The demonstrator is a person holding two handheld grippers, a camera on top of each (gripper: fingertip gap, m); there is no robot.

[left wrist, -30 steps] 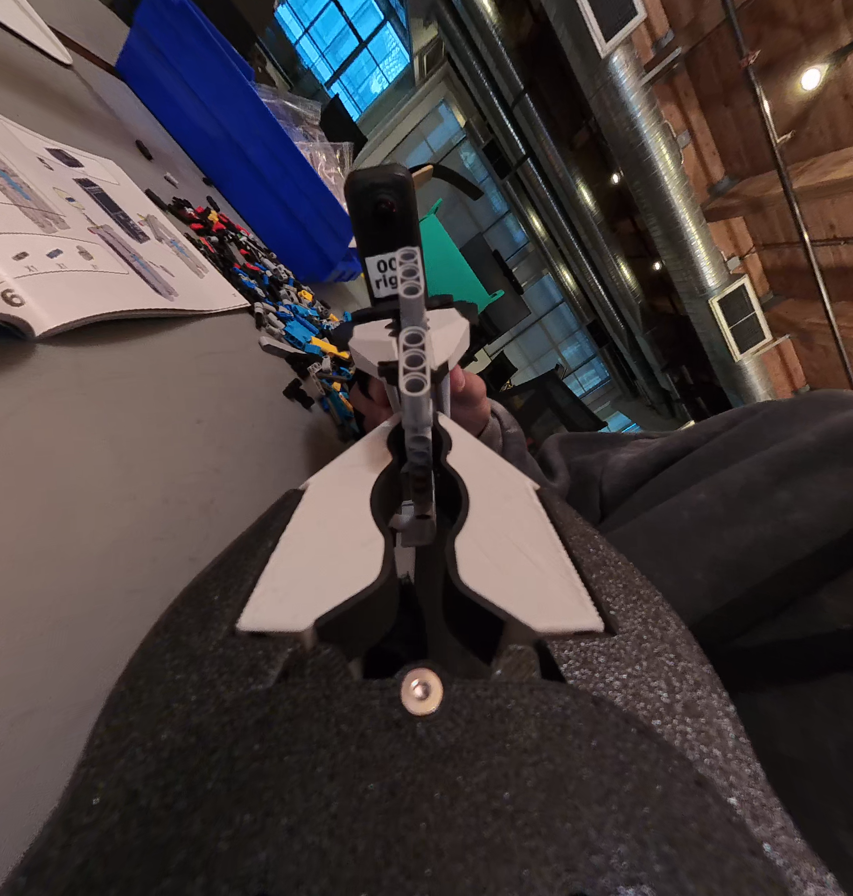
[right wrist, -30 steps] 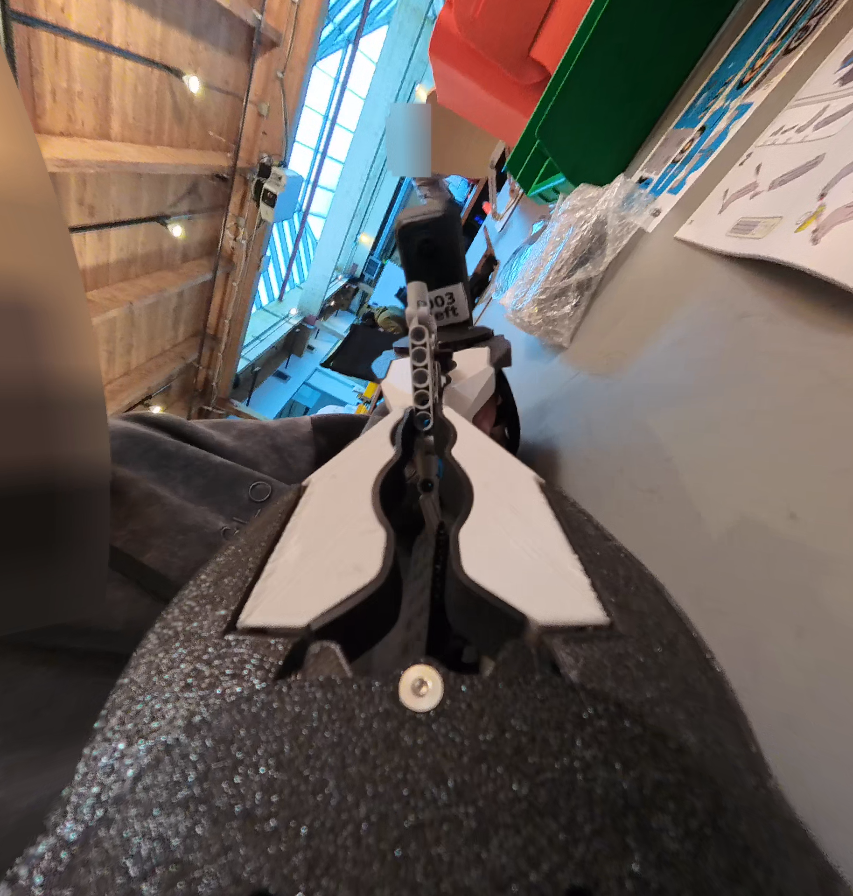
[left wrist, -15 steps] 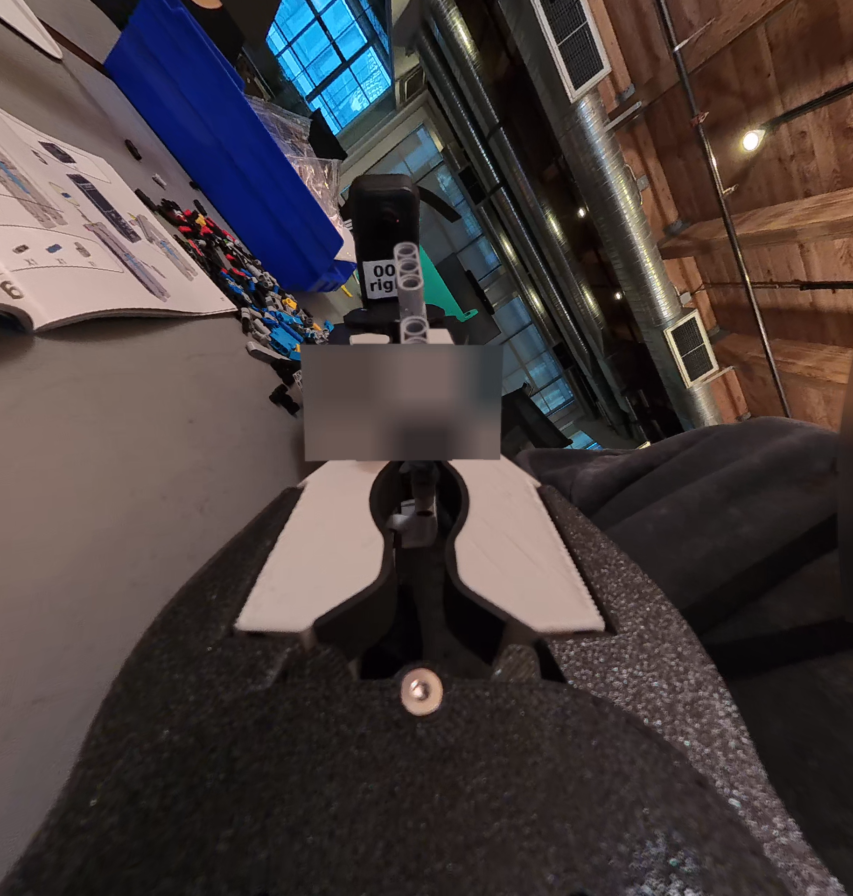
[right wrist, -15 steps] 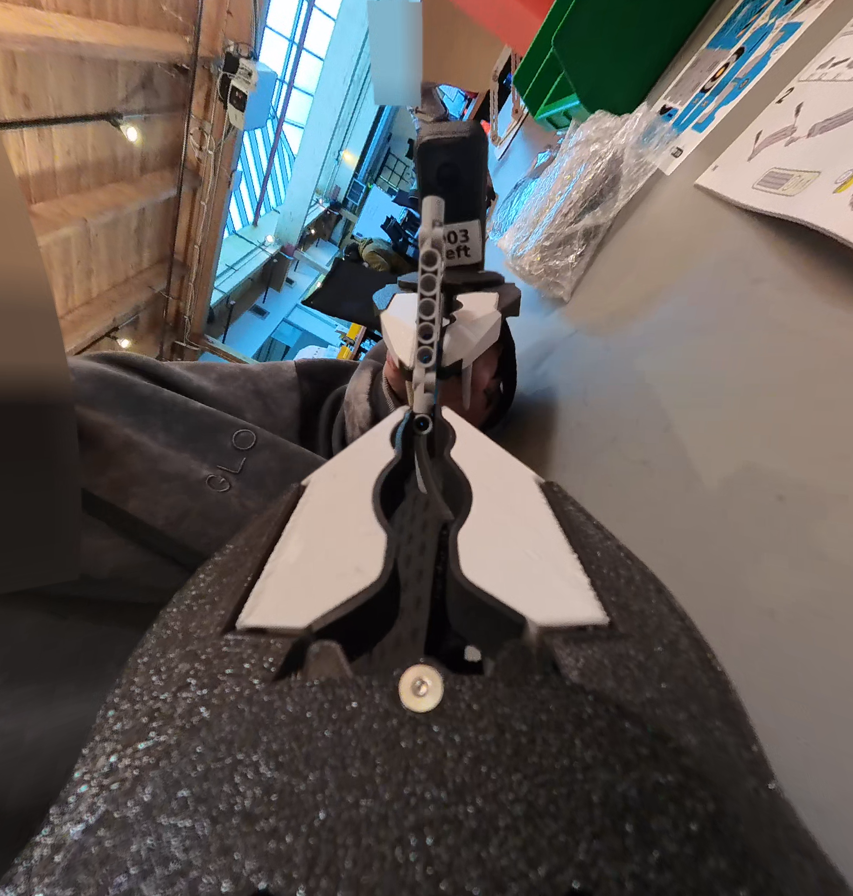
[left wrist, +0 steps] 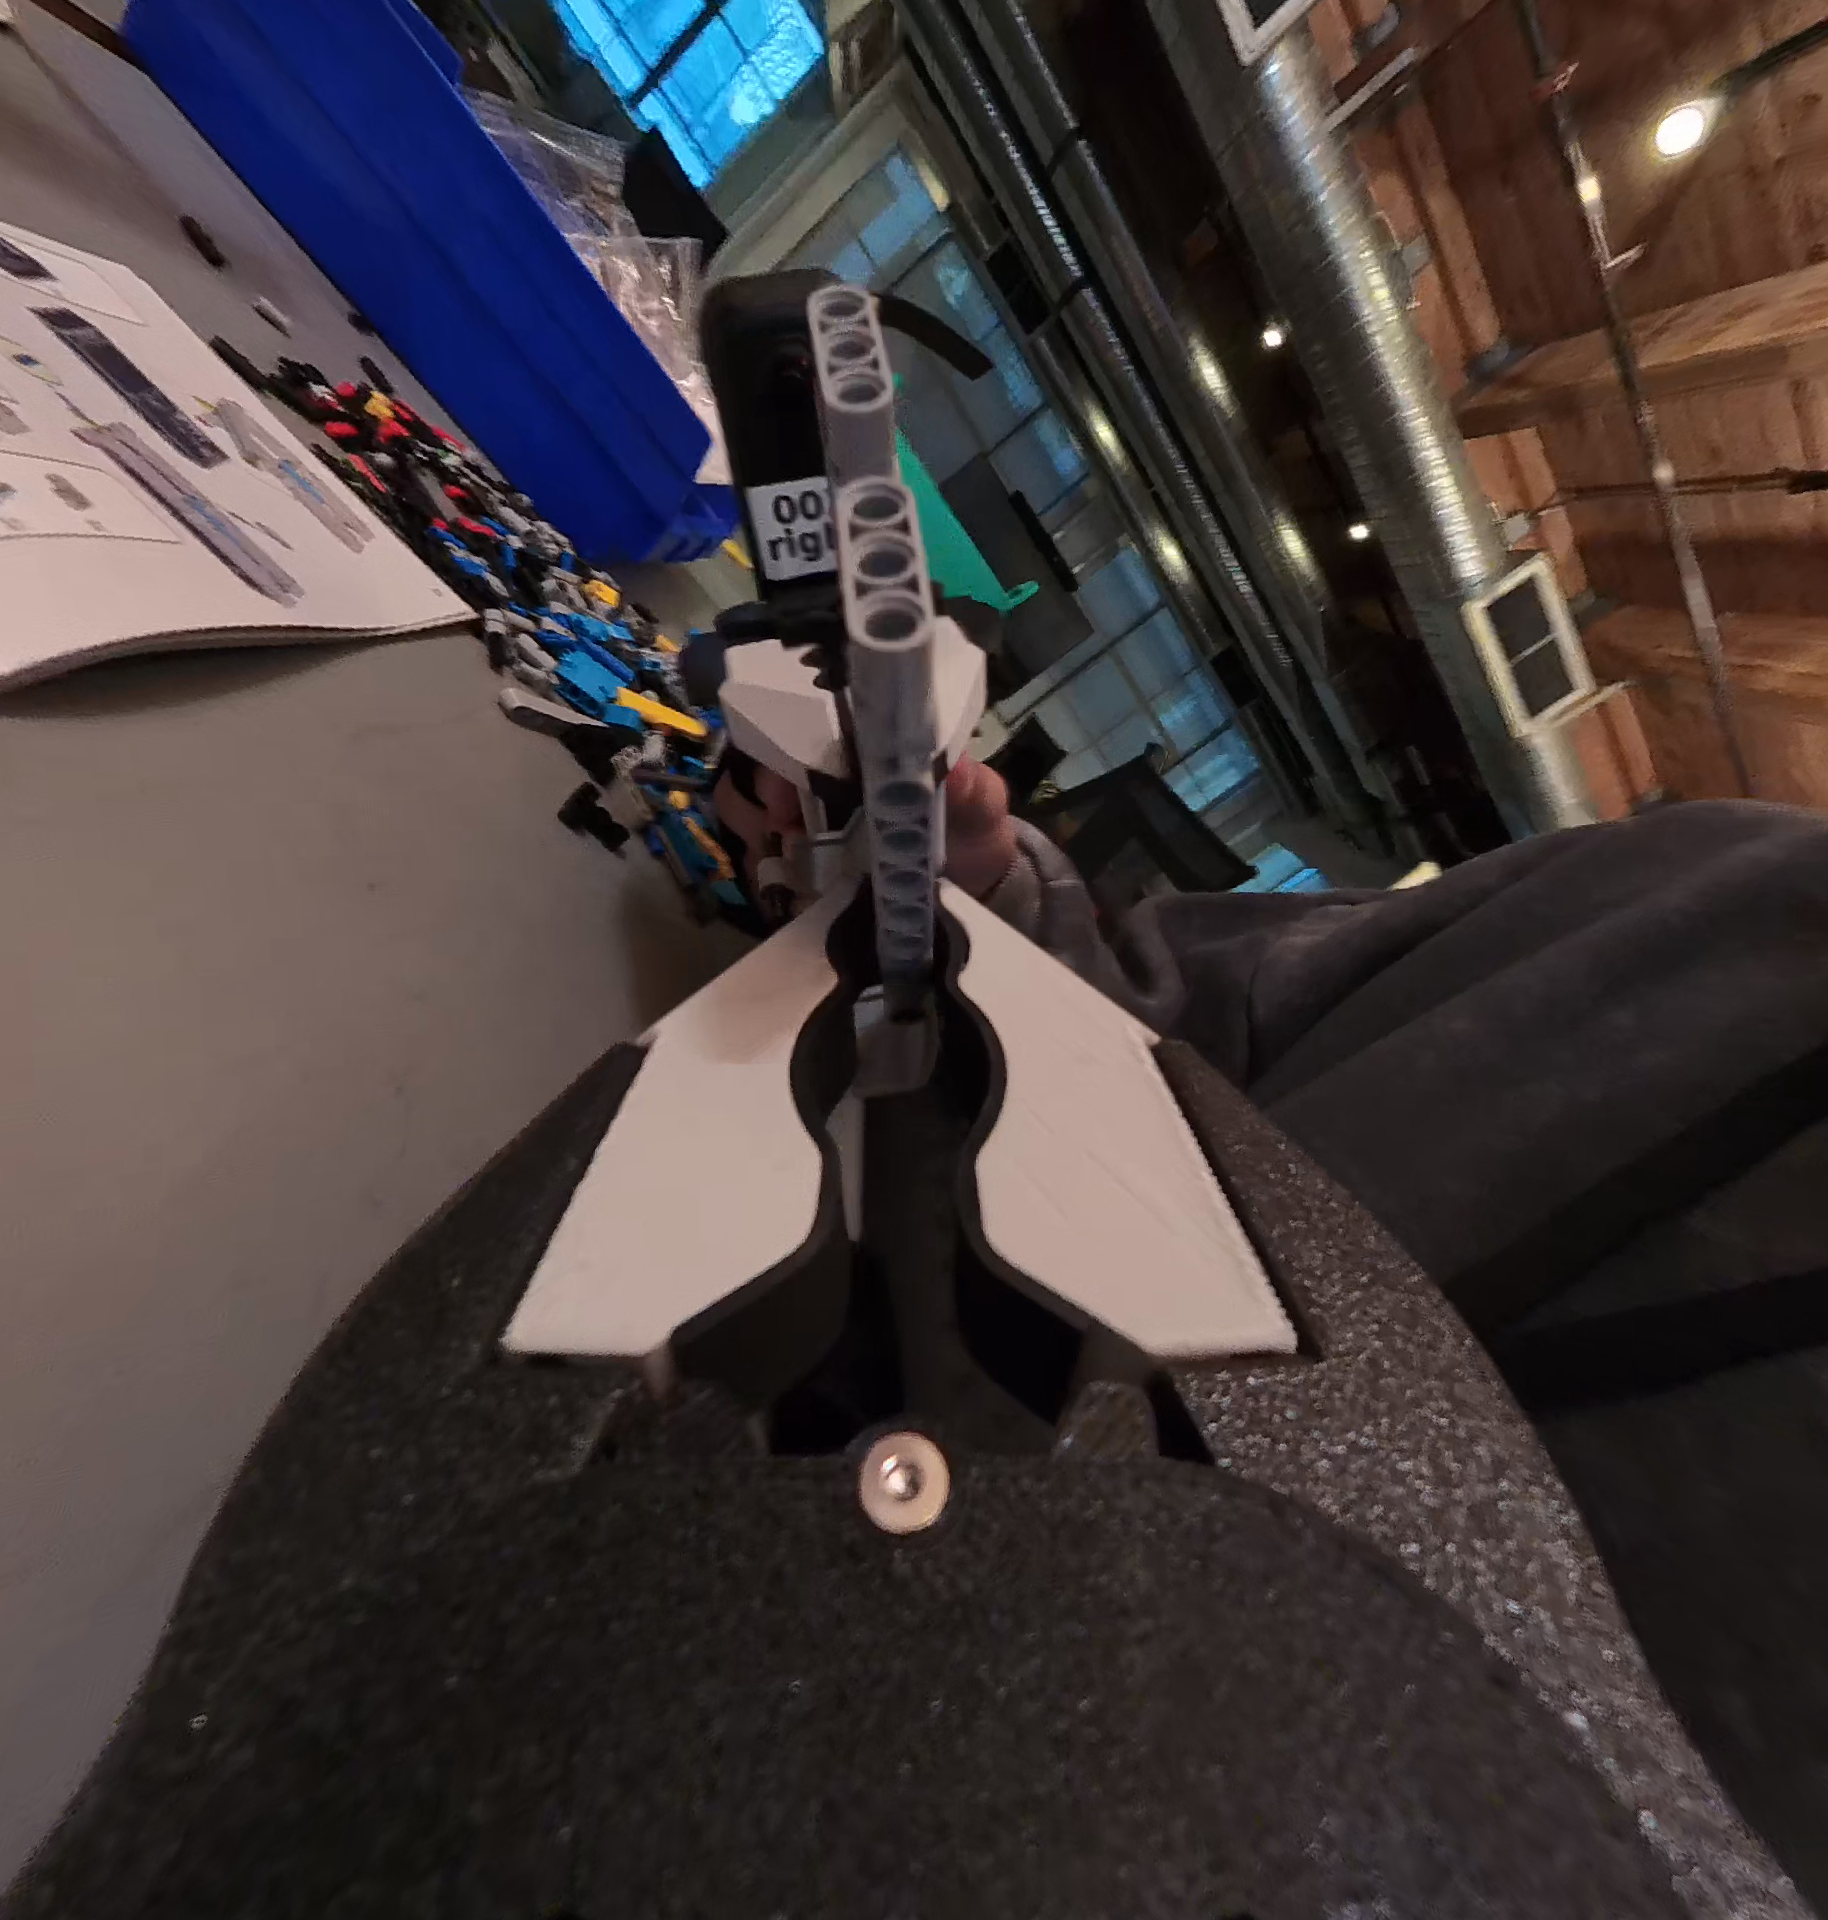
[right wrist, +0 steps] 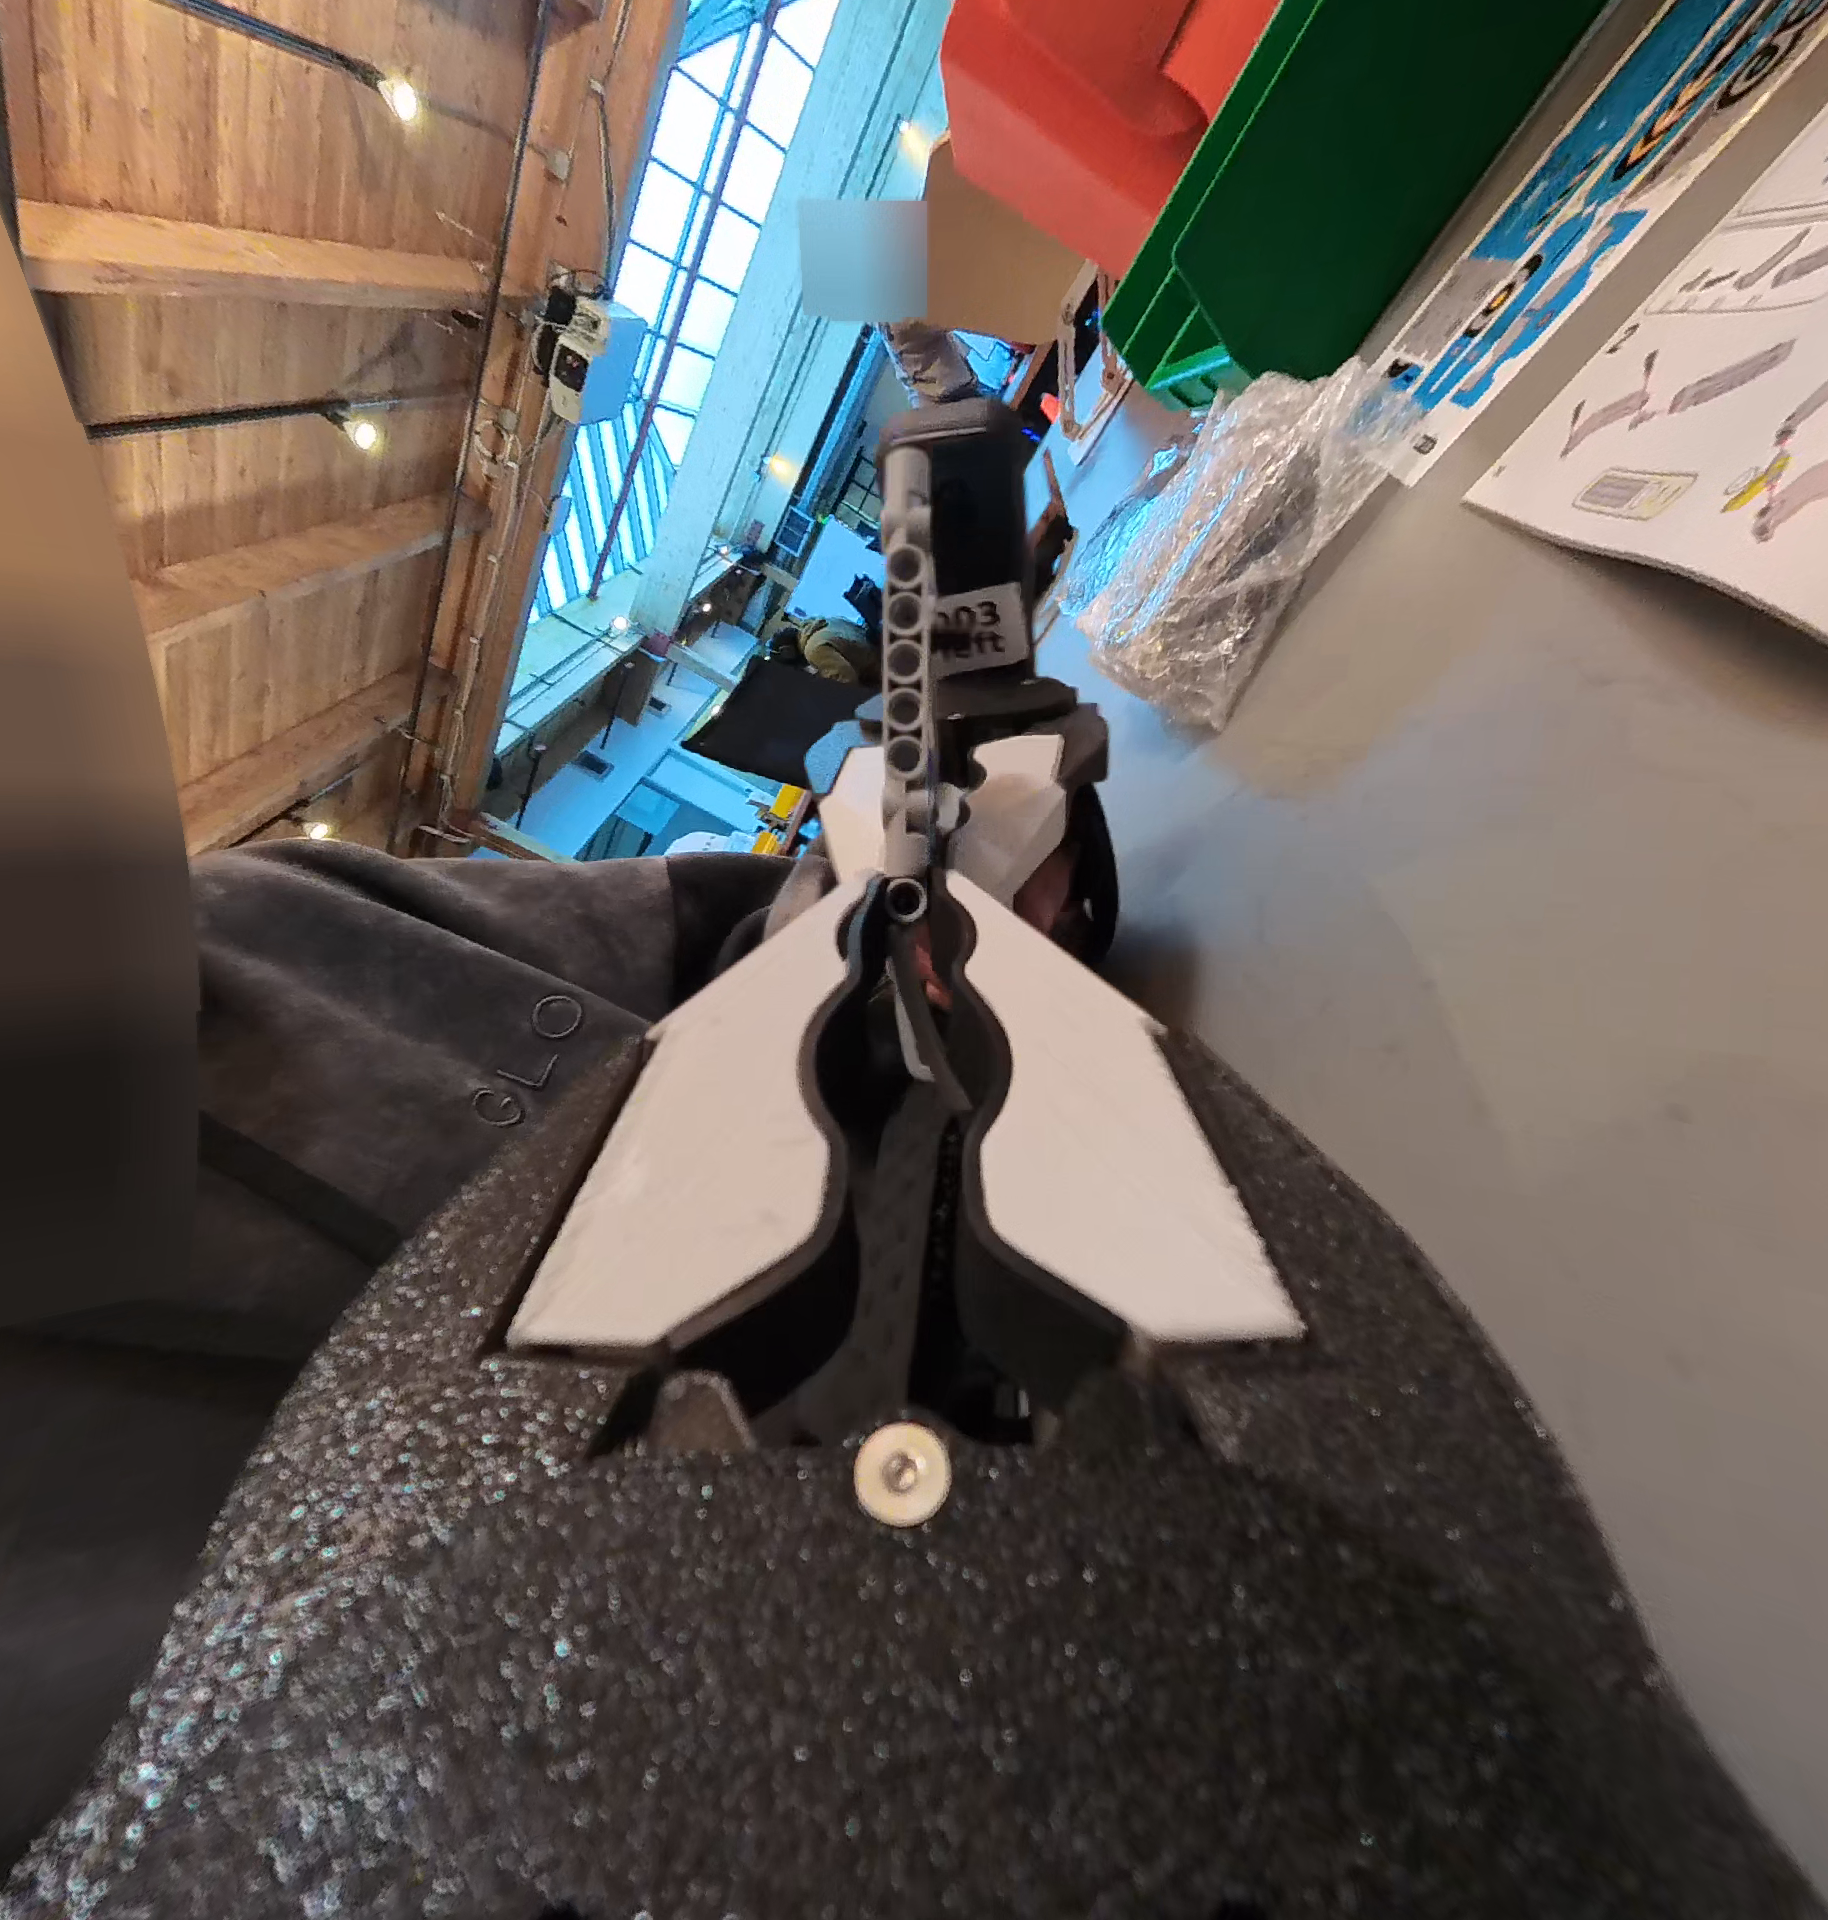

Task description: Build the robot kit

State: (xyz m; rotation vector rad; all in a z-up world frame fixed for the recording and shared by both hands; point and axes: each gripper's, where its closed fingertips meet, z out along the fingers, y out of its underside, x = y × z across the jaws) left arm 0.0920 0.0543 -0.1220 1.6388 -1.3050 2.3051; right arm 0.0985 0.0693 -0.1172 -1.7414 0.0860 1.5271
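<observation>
A: Left wrist view: left gripper (left wrist: 894,971) clamped on grey beam (left wrist: 882,623); parts pile (left wrist: 567,644) beside the booklet (left wrist: 162,499) on the table (left wrist: 214,987).

B: Right wrist view: right gripper (right wrist: 905,914) pinches a dark pin (right wrist: 903,898) at the beam (right wrist: 908,665); pin seemingly not seated yet.

**A loft-style workshop with a building-kit bench**

Timber ceiling boards (left wrist: 1668,343) and a bare metal air duct (left wrist: 1377,343) are running overhead, and tall paned windows (right wrist: 640,343) are letting in daylight. On the grey table (left wrist: 214,935), an instruction booklet (left wrist: 151,520), loose plastic building pieces (left wrist: 577,665) and a blue bin (left wrist: 422,249) are lying out.
</observation>
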